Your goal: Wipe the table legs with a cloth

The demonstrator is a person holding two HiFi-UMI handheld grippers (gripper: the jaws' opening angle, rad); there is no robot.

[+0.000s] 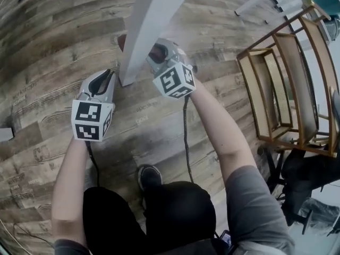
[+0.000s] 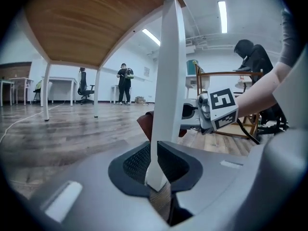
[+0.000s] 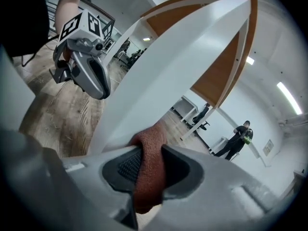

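Down low, right gripper (image 1: 159, 54) clamps red cloth (image 3: 150, 167) against white table leg (image 3: 159, 76)

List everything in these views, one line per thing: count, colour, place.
table leg: one, white, slanting down to the floor between the grippers
cloth: one, reddish-brown, in the right gripper, against the leg
tabletop: one, wood-brown underside, above the leg
floor: grey-brown planks, under everything
wooden chair: one, brown, at the person's right
background tables: several, white, across the room
cables: two, dark, trailing from the grippers
left gripper: grey, left of the leg's foot, jaws a slit apart, empty
right gripper: grey, shut on the cloth
arms: two, bare, stretched forward
shoe: one, dark, under the person
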